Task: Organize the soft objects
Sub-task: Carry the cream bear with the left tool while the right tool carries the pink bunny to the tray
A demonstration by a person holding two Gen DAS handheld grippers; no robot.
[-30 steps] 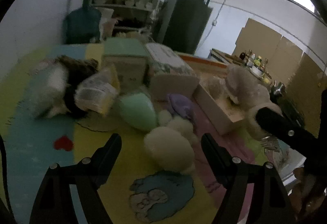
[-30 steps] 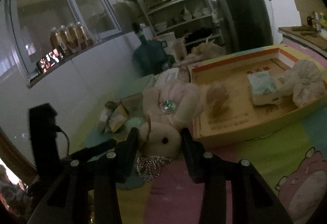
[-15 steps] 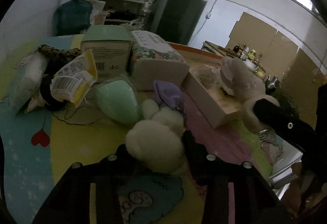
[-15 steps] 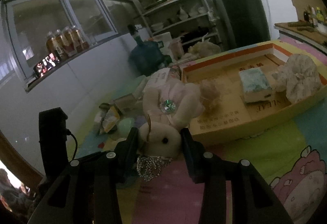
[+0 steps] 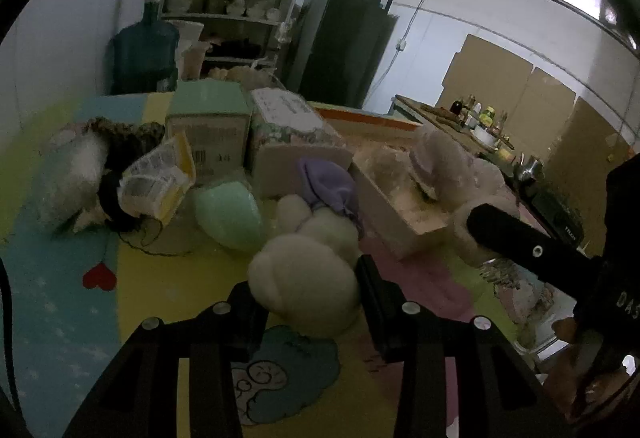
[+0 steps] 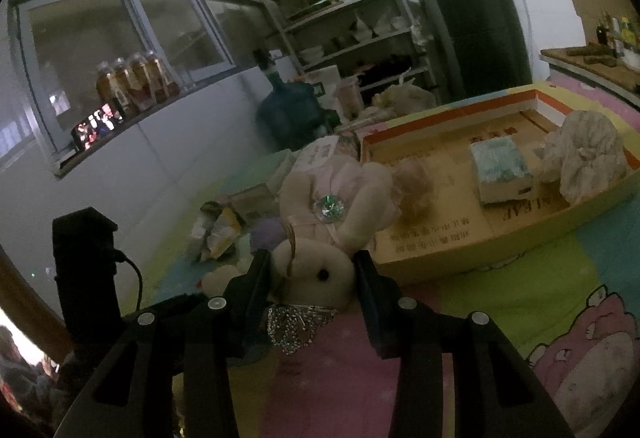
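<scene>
Both our grippers clamped.
Our left gripper [image 5: 310, 284] and right gripper [image 6: 312, 270] each pinch something between their fingers.

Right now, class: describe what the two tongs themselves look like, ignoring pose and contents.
Both the left tongs and right tongs are matte black, with flat angular fingers carrying round silver screw heads. A black cable runs from the left unit's boxy body in the right wrist view.
</scene>
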